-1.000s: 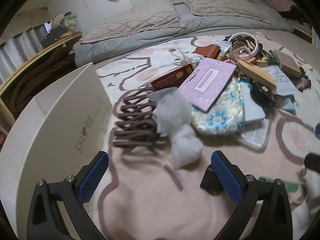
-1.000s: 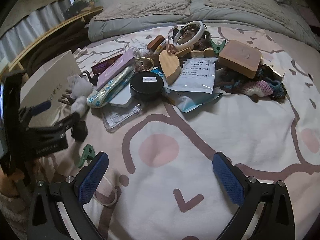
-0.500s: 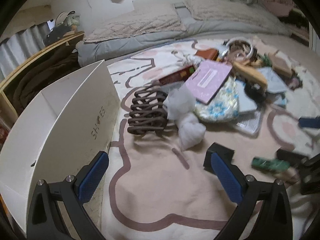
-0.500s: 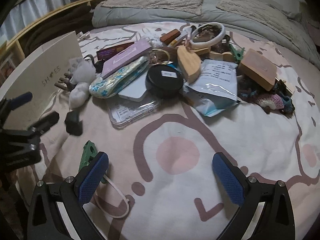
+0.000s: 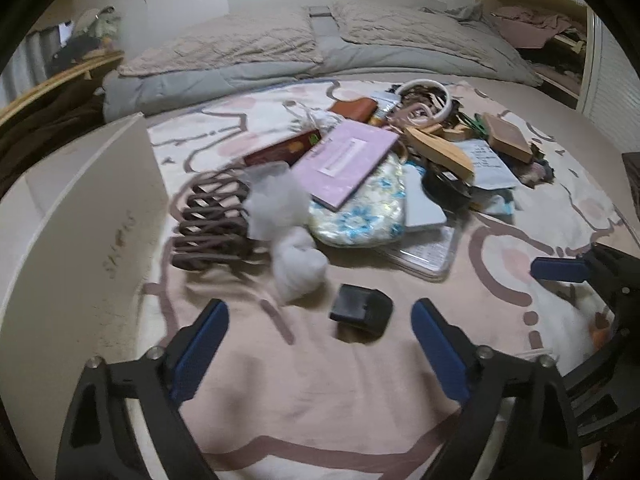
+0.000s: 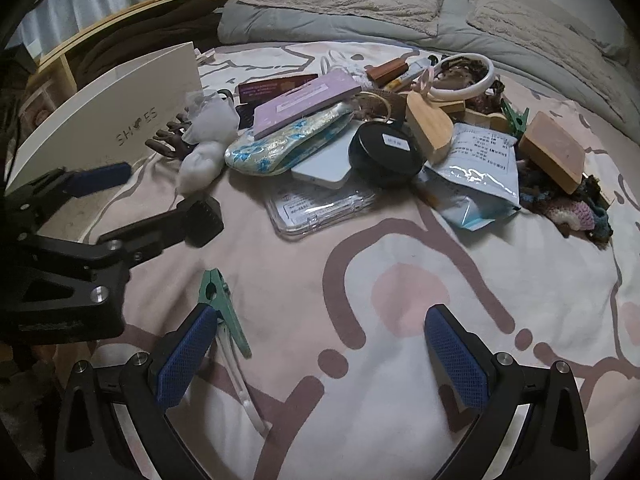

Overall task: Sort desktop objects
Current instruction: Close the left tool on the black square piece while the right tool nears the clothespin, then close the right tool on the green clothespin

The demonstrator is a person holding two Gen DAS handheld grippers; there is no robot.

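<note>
Bed with a pink-and-white patterned blanket (image 6: 400,360) serves as the work surface; pillows lie along the far edge.

Left gripper (image 5: 320,344) is seen low over the near-left part of the blanket, jaws wide but closing. A small black block-shaped object (image 5: 362,312) sits on the blanket between the blue pads, nearer the right one, touched by neither. In the right wrist view one finger looks close against it; contact cannot be told there.

Right gripper (image 6: 316,356) is held with jaws wide, nothing between them. A green plastic clothes peg (image 6: 224,308) lies on the blanket just beside its left pad, long axis running from the near edge away toward the far-left, a white loop (image 6: 240,376) trailing from its near end.

A white cardboard box lettered "SHOES" (image 6: 120,120) stands at the left edge of the bed. Just beside it lie a brown claw hair clip (image 5: 212,220) and a white fluffy scrunchie (image 5: 288,240). The mixed pile is heaped mid-bed: a lilac notebook (image 5: 348,160) atop a blue floral pouch (image 5: 360,208), and a round black tin (image 6: 384,148).
</note>
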